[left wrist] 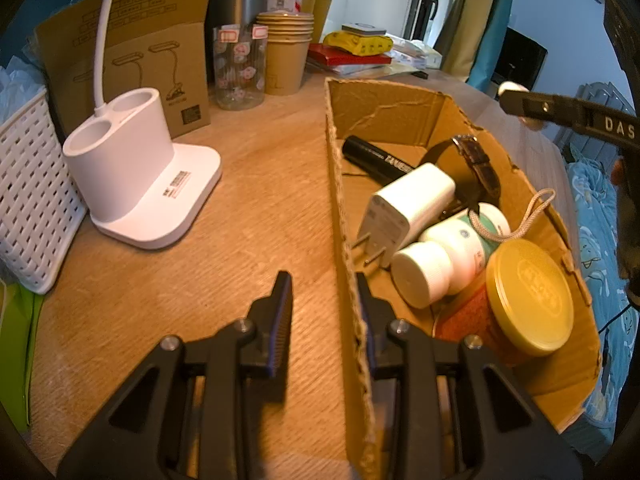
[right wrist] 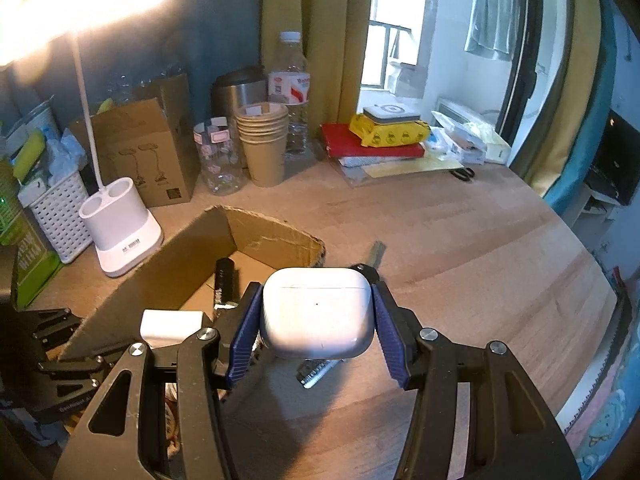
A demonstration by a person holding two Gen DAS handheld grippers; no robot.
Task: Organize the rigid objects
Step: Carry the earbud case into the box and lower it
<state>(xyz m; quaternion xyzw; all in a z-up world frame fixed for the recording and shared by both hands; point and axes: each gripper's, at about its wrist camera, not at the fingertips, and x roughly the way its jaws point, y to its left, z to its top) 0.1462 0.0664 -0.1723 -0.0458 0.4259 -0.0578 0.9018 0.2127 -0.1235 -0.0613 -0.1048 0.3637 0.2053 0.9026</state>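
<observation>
While "DAS" shows on a strap, right gripper clamps earbud case.

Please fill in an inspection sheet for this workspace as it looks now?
Surface: wooden desk, mostly bare on the right.
Job's things: cardboard box holds pen, charger, watch, bottle, tin.
Clutter: lamp, basket, cups, books.
Grippers: left gripper straddles the box wall; right gripper holds the earbud case.
Cables: nothing seen.
Surroundings: curtains, window.
</observation>
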